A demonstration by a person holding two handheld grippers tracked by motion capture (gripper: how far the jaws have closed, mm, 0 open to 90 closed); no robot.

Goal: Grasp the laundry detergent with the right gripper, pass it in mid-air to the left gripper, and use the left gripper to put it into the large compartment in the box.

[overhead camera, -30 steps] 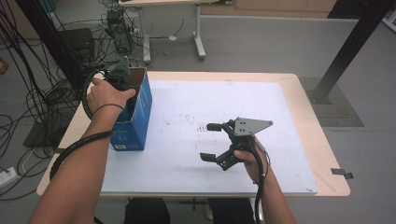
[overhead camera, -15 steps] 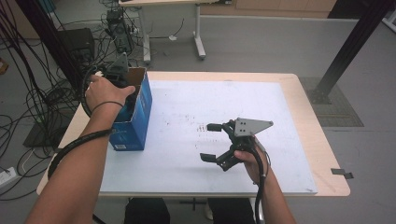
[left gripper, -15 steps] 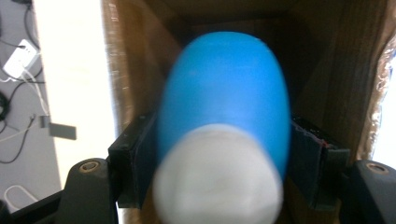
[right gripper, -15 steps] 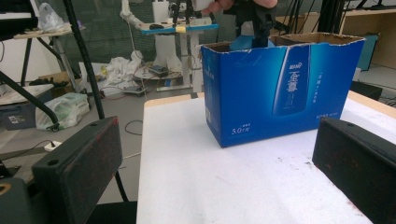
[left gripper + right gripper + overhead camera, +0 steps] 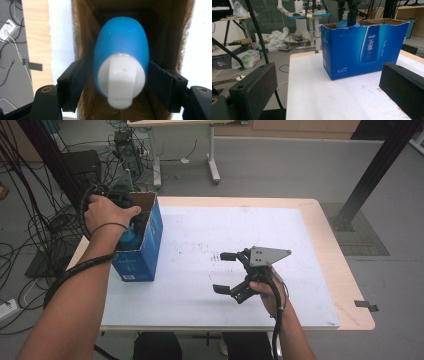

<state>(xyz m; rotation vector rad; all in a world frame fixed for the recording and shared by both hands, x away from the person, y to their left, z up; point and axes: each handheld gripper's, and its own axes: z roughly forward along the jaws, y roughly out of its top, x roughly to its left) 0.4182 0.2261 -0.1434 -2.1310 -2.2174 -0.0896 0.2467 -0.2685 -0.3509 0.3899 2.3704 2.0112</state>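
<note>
Standing inside the open blue box (image 5: pixel 142 245), a blue bottle (image 5: pixel 122 50) between the left claw (image 5: pixel 117 85), pads just parted.

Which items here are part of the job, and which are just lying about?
In the job: blue bottle, blue box, left gripper with jaws just opening either side of the bottle.
Lying about: right gripper idle over the table, floor cables, far desk.

A white sheet (image 5: pixel 210 245) covered the wooden table (image 5: pixel 345 270). Behind it stood another table's legs (image 5: pixel 212 155), a black post (image 5: pixel 370 175), and tangled cables (image 5: pixel 30 235) on the grey floor (image 5: pixel 280 170).
</note>
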